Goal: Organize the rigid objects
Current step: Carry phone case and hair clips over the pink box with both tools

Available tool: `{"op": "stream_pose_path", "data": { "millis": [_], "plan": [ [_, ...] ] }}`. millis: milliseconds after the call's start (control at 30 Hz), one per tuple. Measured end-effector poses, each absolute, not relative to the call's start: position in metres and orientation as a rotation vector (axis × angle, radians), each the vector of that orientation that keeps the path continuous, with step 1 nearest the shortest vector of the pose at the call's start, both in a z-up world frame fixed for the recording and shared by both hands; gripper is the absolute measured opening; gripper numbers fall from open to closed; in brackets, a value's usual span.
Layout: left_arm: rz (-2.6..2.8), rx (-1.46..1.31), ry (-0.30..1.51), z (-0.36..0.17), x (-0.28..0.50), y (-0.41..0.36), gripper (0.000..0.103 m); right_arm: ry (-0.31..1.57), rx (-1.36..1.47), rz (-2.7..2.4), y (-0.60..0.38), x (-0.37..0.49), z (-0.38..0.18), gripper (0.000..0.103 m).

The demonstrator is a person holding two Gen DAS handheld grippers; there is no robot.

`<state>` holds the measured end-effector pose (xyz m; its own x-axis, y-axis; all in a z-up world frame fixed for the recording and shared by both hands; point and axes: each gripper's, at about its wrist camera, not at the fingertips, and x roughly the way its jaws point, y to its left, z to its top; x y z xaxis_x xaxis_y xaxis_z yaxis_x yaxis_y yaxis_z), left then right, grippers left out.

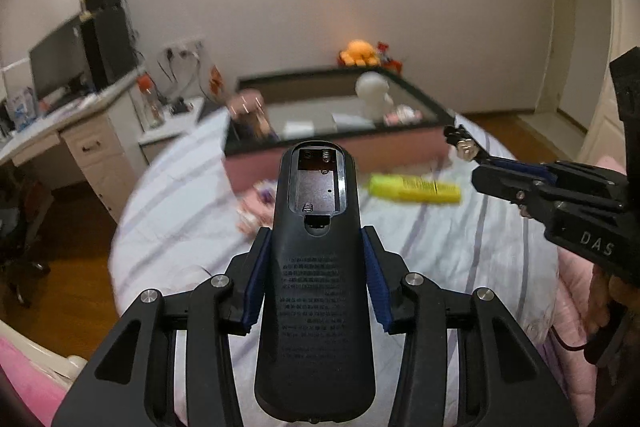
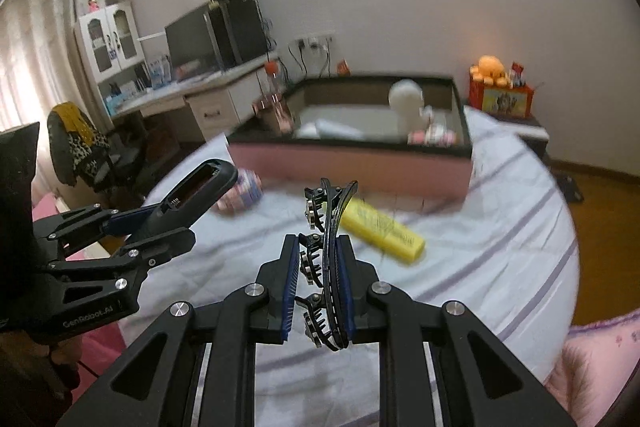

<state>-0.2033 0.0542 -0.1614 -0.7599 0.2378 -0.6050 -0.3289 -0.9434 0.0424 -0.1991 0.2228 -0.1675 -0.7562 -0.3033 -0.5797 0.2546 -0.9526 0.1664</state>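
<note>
Black remote control clamped between blue pads of left gripper, back side up, battery cover missing, springs exposed in open compartment; far end projecting well past the fingertips, near end cut off at lower frame edge. Printed text on remote back too small to read. Same remote visible in right wrist view, held above striped bedsheet. Right gripper closed on black hair clip, clip standing on edge between the pads, toothed side toward the left pad, tip extending beyond the fingertips; contact on the left pad hard to confirm, small gap apparent. Clip seen from left wrist view as small dark shape with metallic studs, detail unclear. Yellow tube lying on sheet beyond right fingertips, label blurred. Pink-sided box with dark rim further back, contents smeared by motion blur: white rounded figure, pale items, none identifiable. Small pink object beside box, blurred.
</note>
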Motion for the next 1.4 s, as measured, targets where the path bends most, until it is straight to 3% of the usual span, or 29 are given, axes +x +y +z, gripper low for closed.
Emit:
{"op": "stream_pose_path", "data": {
  "millis": [700, 1400],
  "plan": [
    [2.922, -0.47, 0.212, -0.036, -0.205, 0.033, 0.044, 0.085, 0.438, -2.952, 0.206, -0.189, -0.044, 0.018],
    [2.945, -0.471, 0.217, -0.04, -0.311, 0.049, 0.044, 0.091, 0.44, -2.891, 0.206, -0.269, -0.047, 0.019]
  ]
}}
